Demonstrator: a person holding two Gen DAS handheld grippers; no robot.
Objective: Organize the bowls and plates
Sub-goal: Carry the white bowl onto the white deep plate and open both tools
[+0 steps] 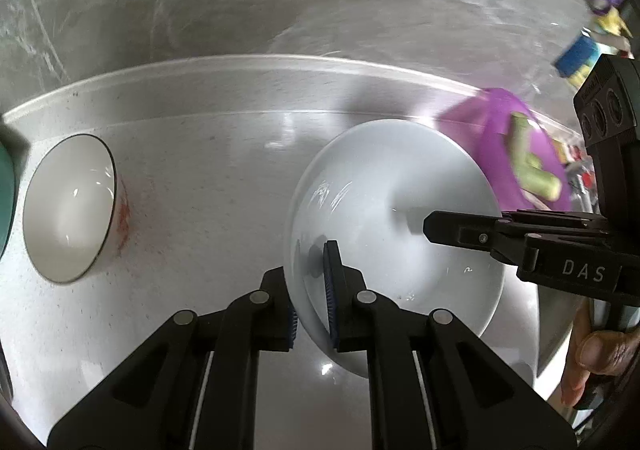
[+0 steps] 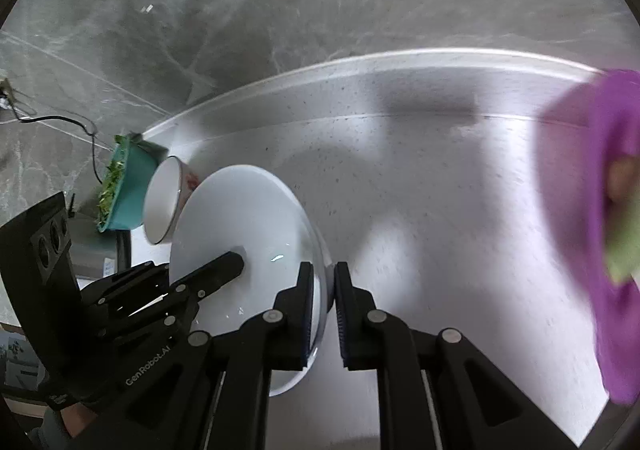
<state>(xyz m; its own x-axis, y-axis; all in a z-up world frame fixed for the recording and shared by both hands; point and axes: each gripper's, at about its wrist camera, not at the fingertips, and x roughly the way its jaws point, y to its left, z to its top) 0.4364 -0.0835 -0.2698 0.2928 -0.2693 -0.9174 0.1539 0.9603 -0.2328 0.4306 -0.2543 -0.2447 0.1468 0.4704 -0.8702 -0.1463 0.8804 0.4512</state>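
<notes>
Four bowls and two grippers.
One white bowl (image 1: 394,218), one dark-rimmed (image 1: 70,208), one teal (image 2: 124,186), one purple (image 1: 516,146); grippers left (image 1: 314,290), right (image 2: 324,310).

Large white bowl (image 1: 400,210), glossy and empty, tilted above a speckled pale counter (image 1: 200,178), rim pinched on two opposite sides. Farther left on the counter, smaller white bowl (image 1: 70,208) with dark rim and reddish outer pattern, also empty.

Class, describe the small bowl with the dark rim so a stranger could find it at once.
Start at the pale speckled counter along the grey marbled wall. Left of the large white bowl stands the small bowl, beside a teal bowl of greens. Only it has a thin dark rim and red markings outside.
</notes>
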